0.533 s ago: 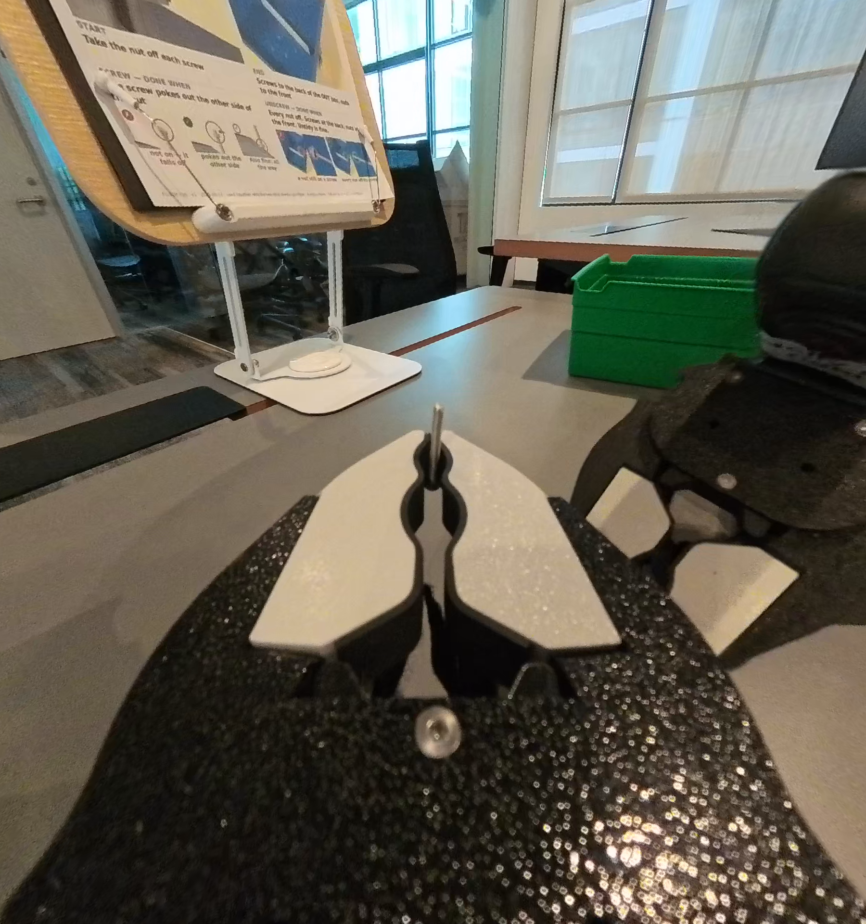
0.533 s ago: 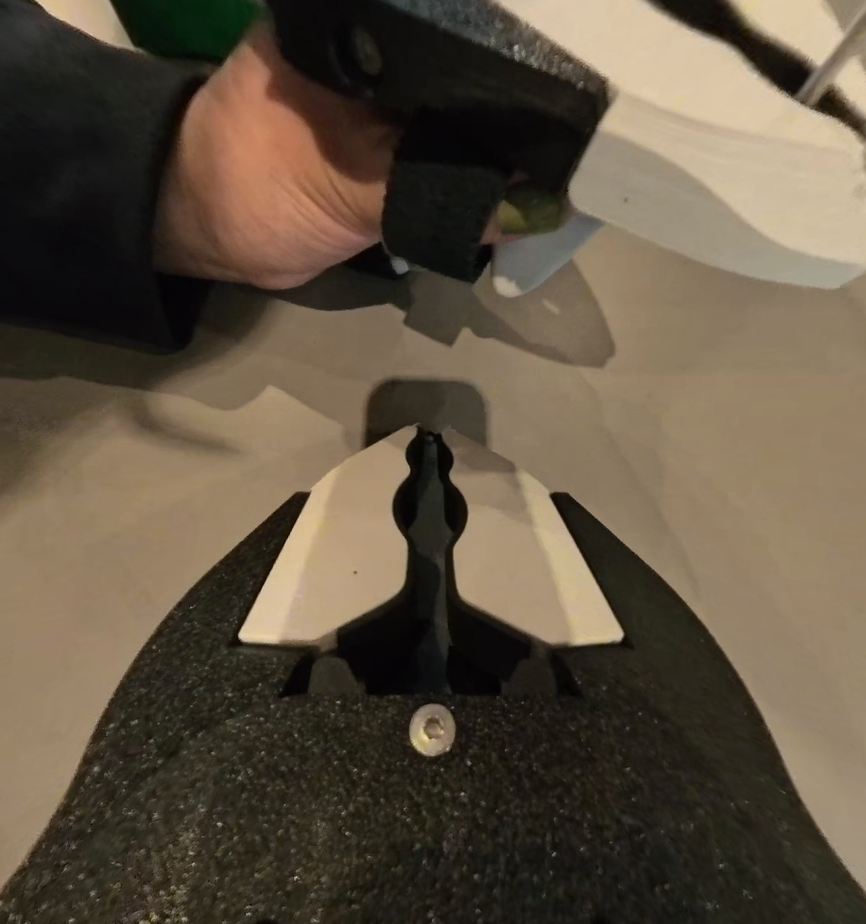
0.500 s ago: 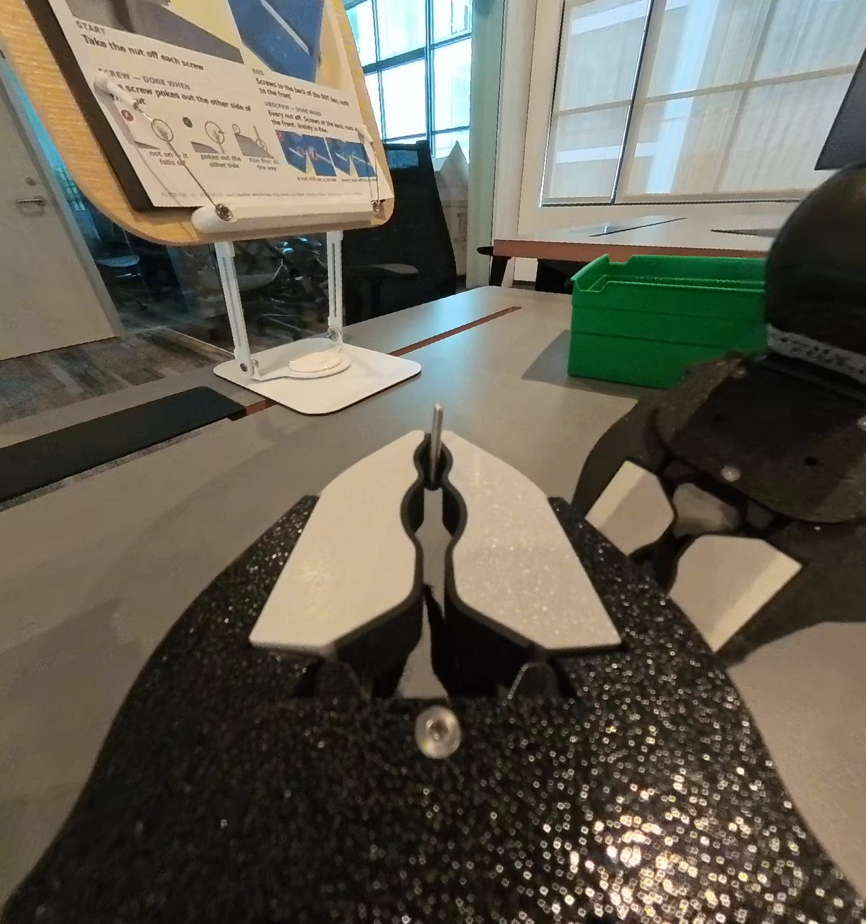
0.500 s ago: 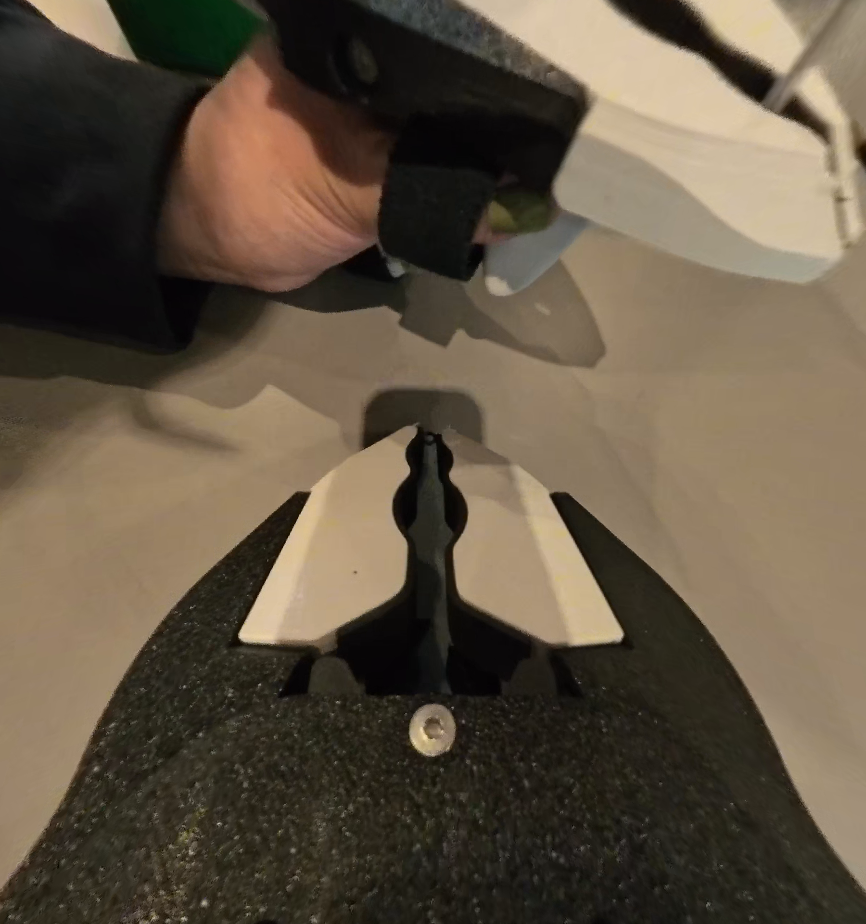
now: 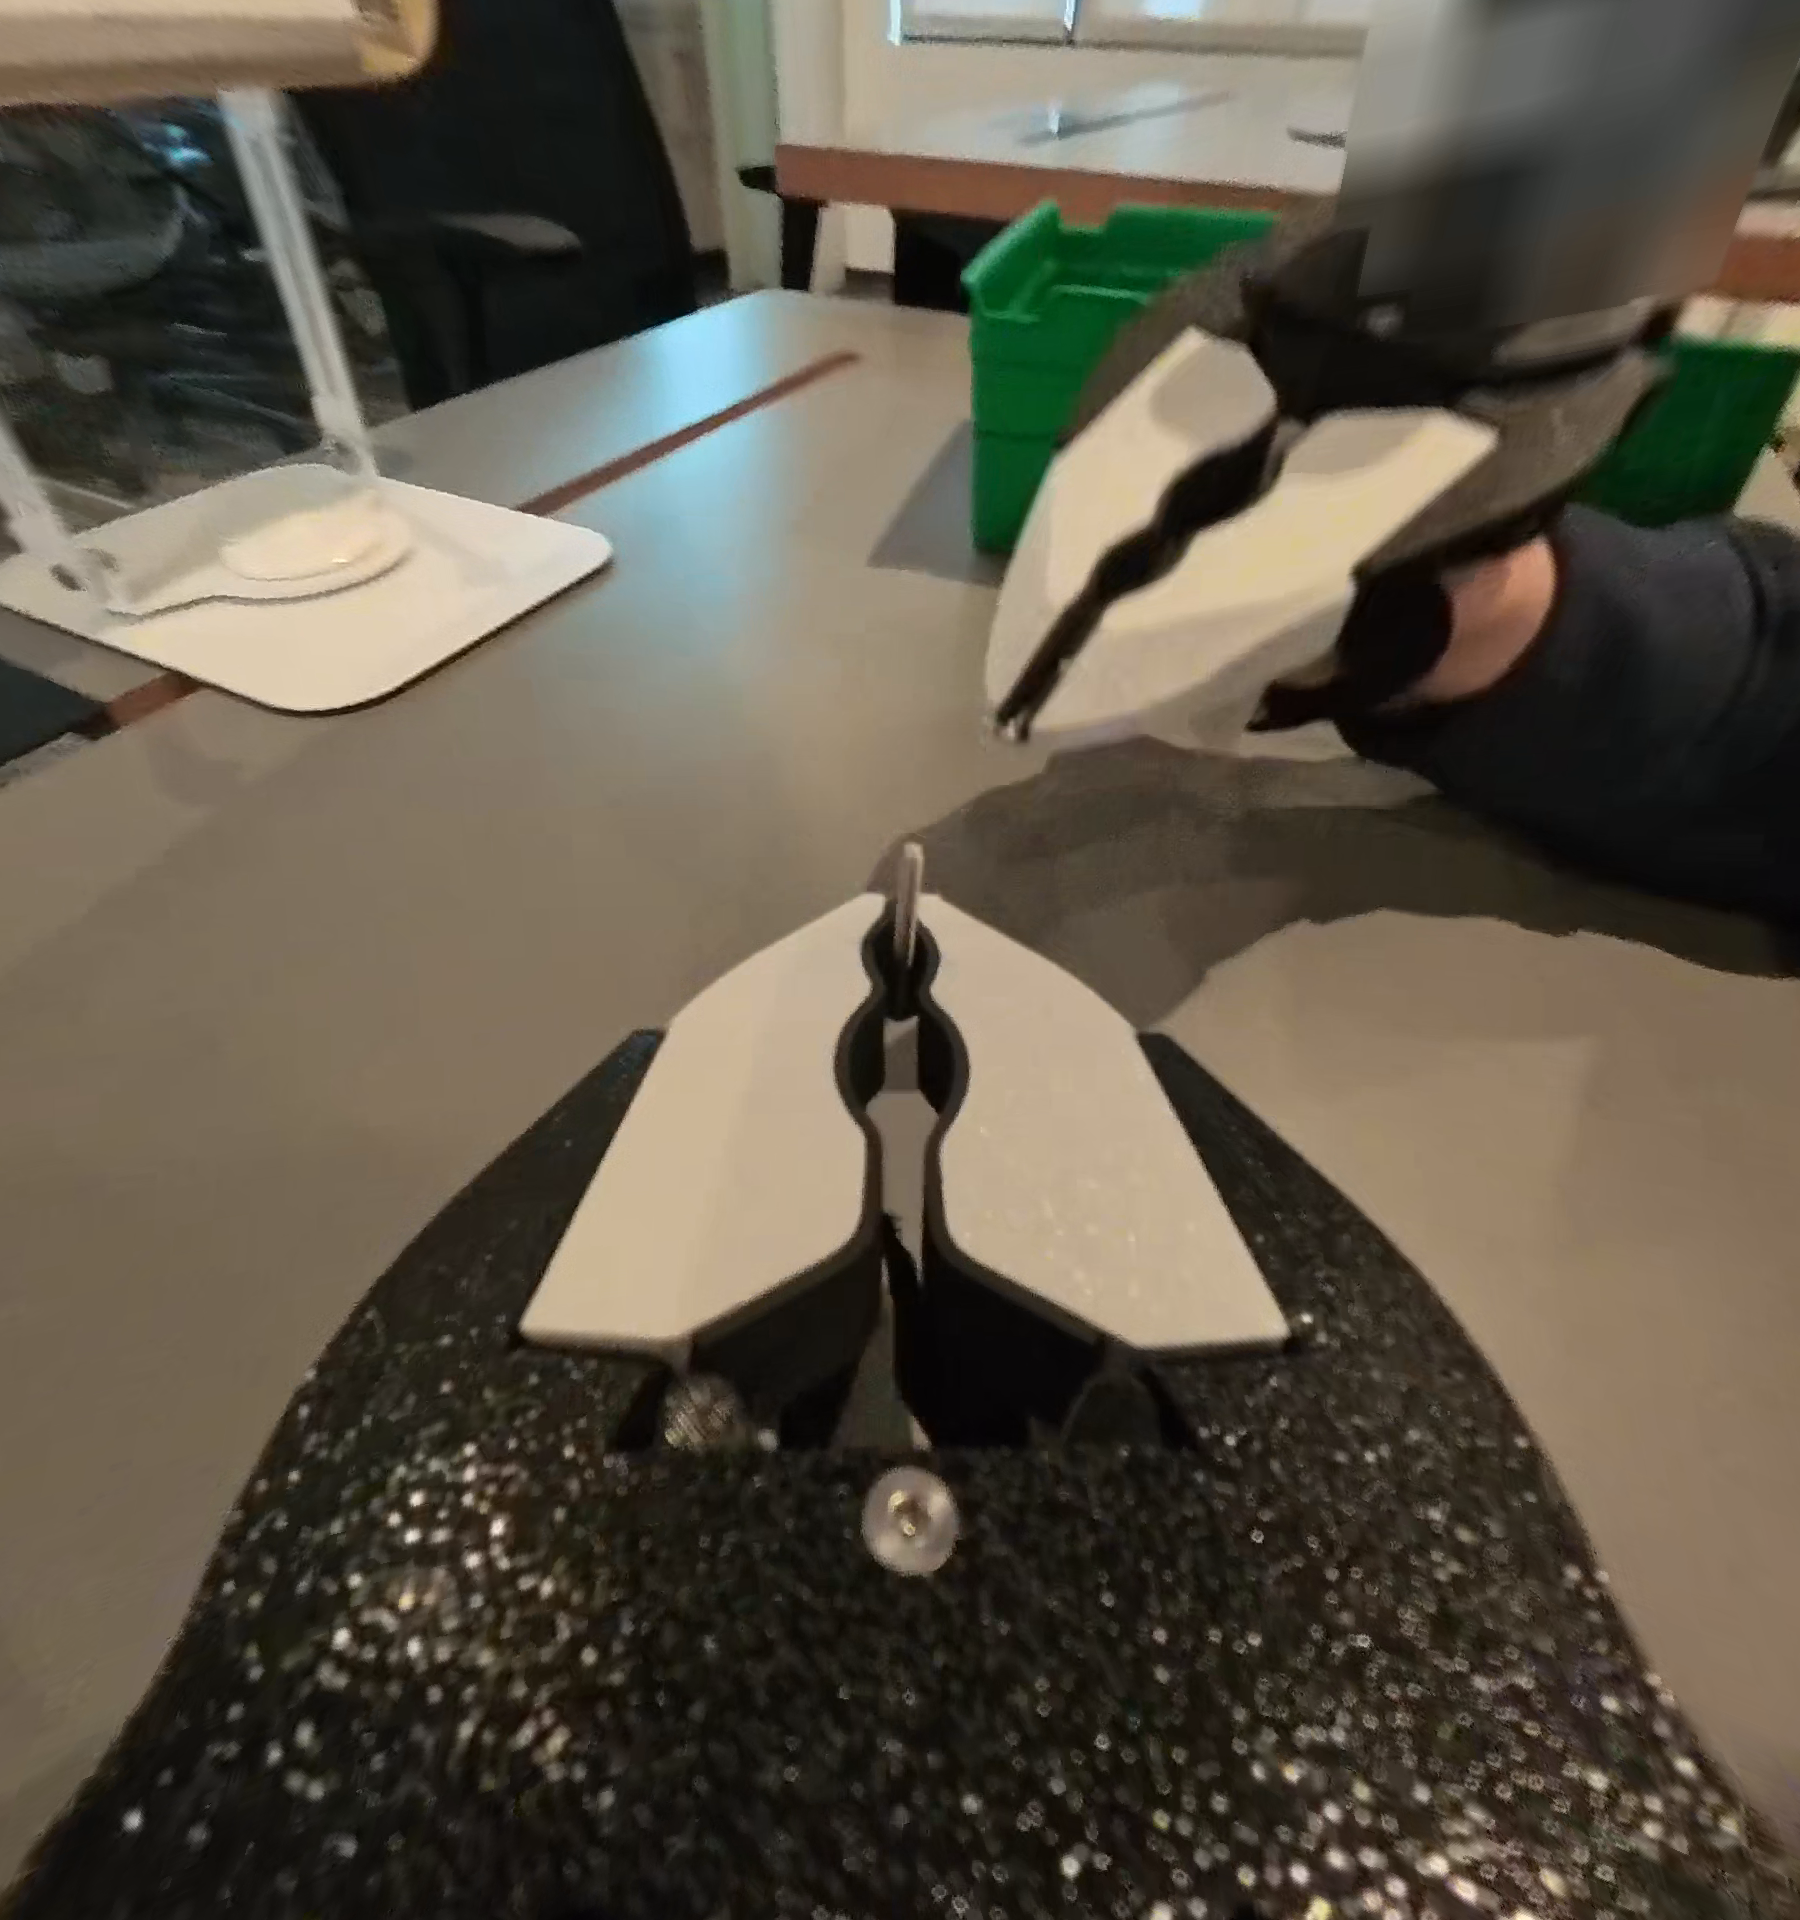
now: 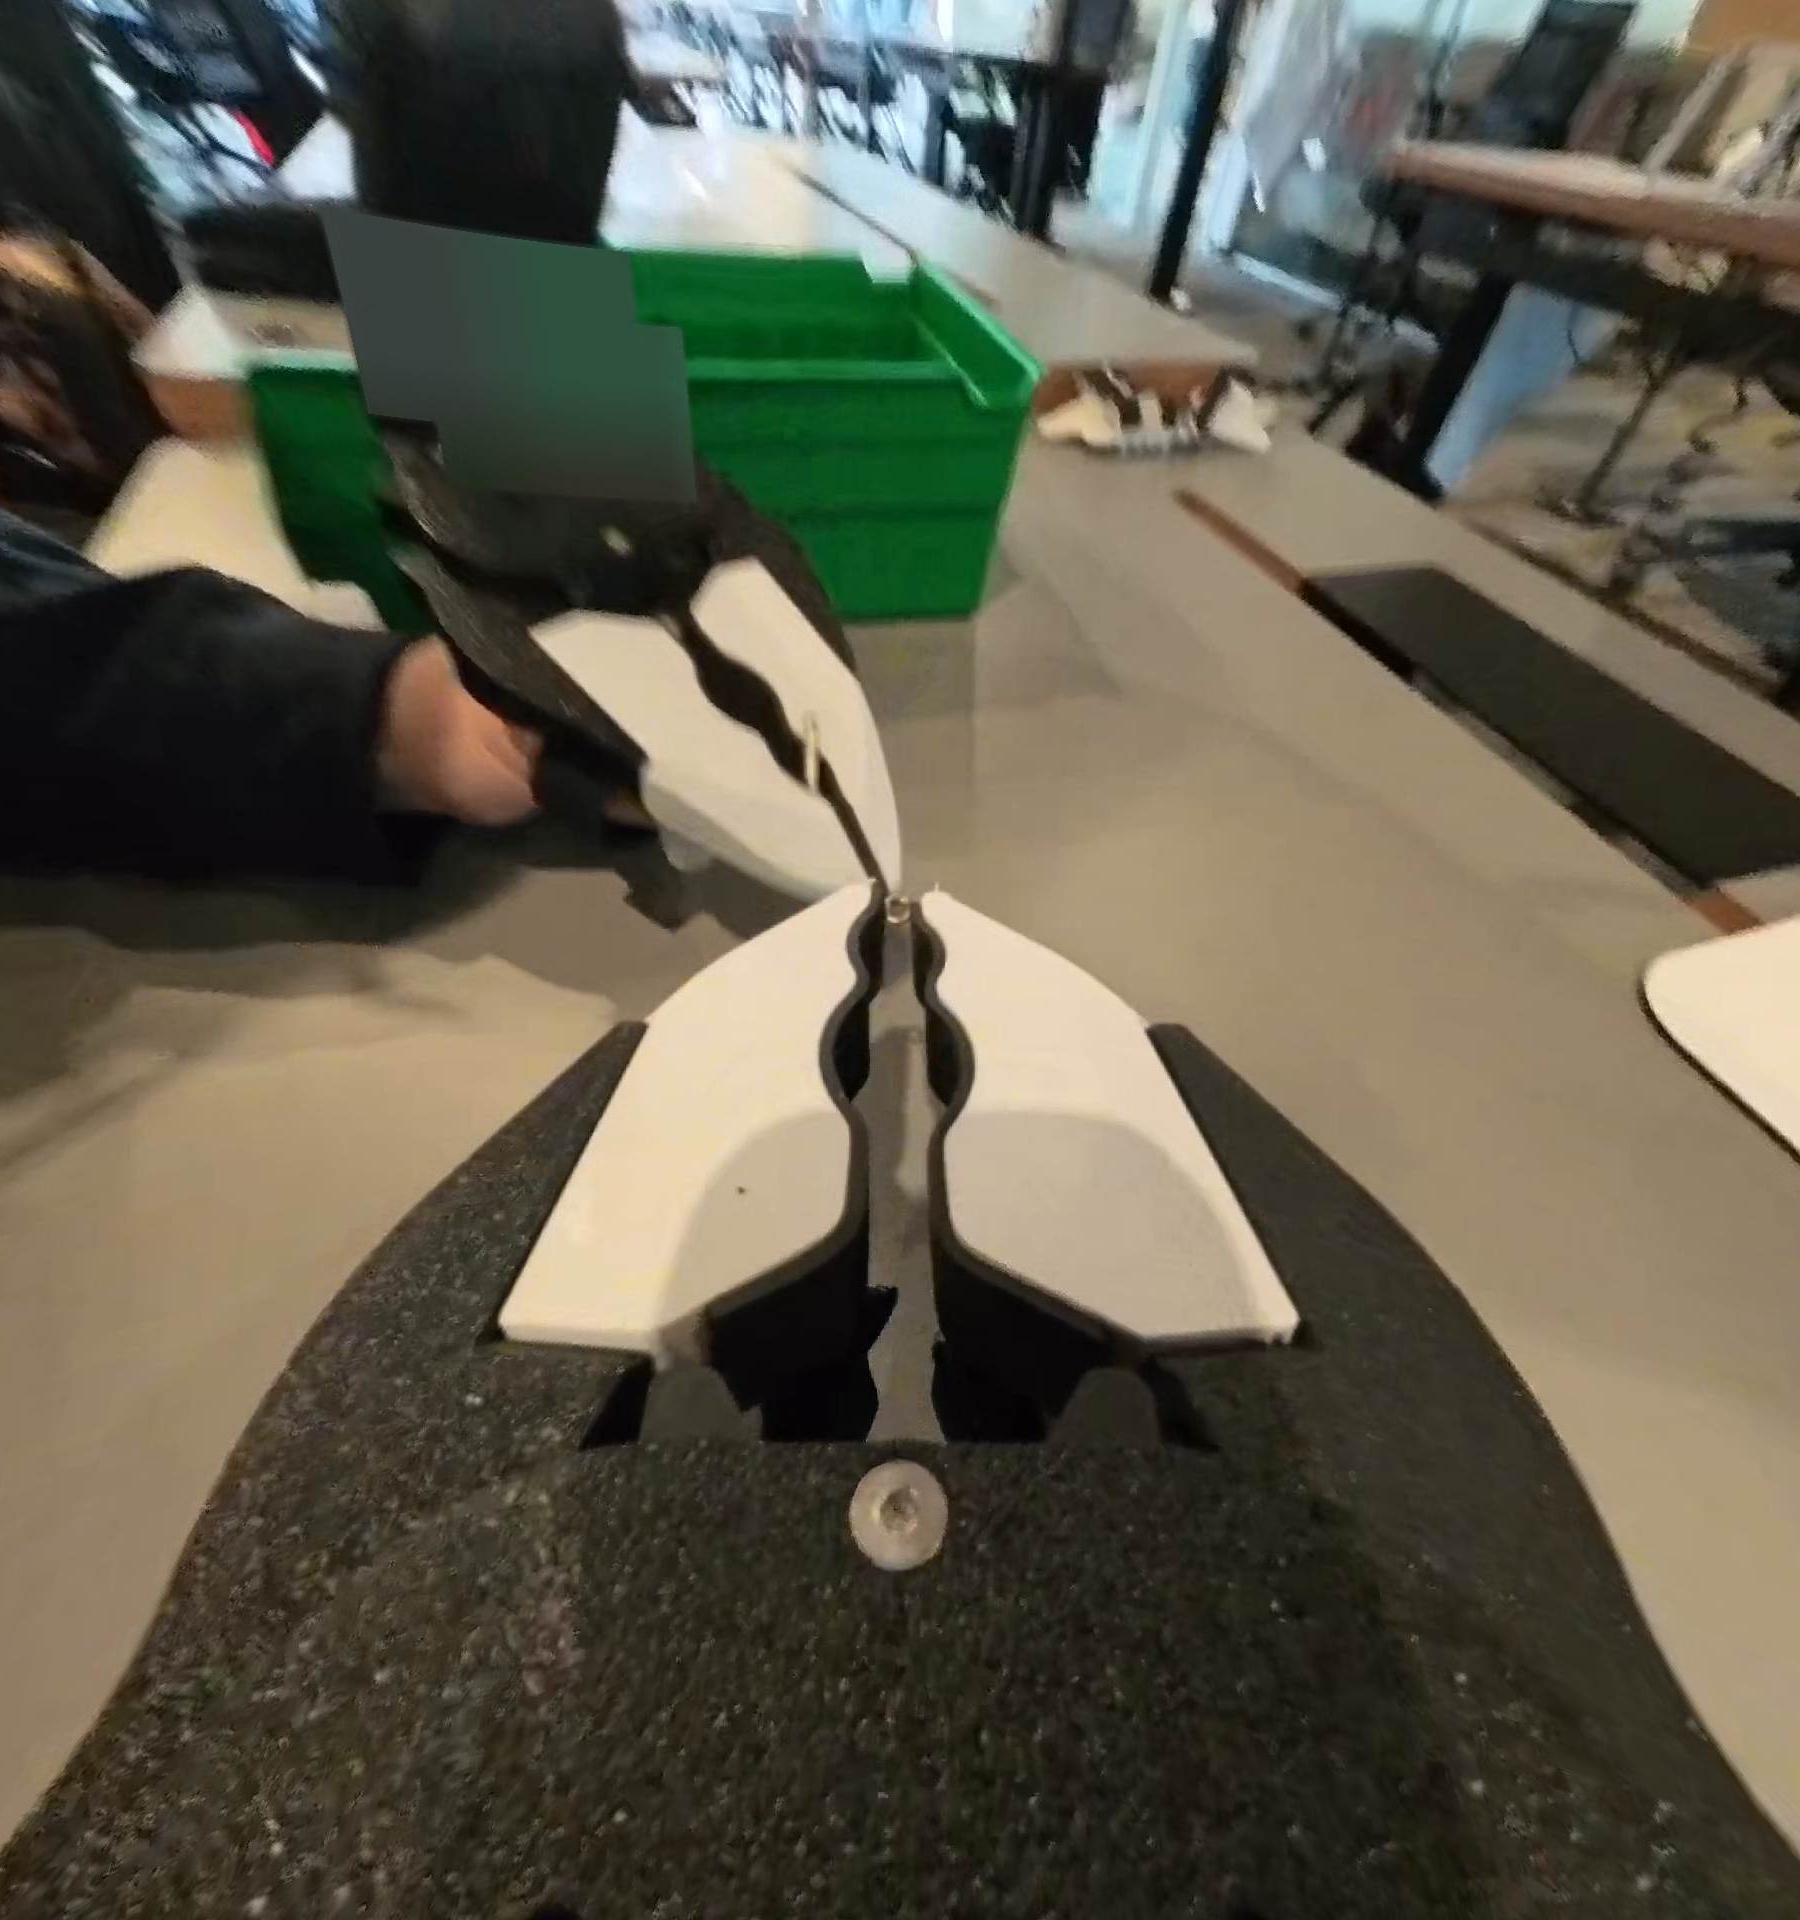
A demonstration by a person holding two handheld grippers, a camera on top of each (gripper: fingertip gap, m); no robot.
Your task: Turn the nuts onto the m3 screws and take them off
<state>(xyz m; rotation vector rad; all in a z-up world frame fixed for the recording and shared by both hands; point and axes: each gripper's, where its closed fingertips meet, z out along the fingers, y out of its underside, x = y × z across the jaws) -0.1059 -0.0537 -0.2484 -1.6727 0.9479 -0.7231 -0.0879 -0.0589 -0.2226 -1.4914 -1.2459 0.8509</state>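
Lifted off the surface (image 5: 356,987), right gripper (image 6: 897,906) pinching 1 nut (image 6: 897,912) nears left gripper (image 5: 904,914)'s clamped screw (image 5: 910,894); threading needs alignment.

No words, numbers or signs can be read in these pictures. The board on the white stand (image 5: 293,582) is cut off at the top edge, so its page does not show. The green bin (image 6: 854,457) behind the stand has plain sides with no label. The grey patches are only cover-ups.
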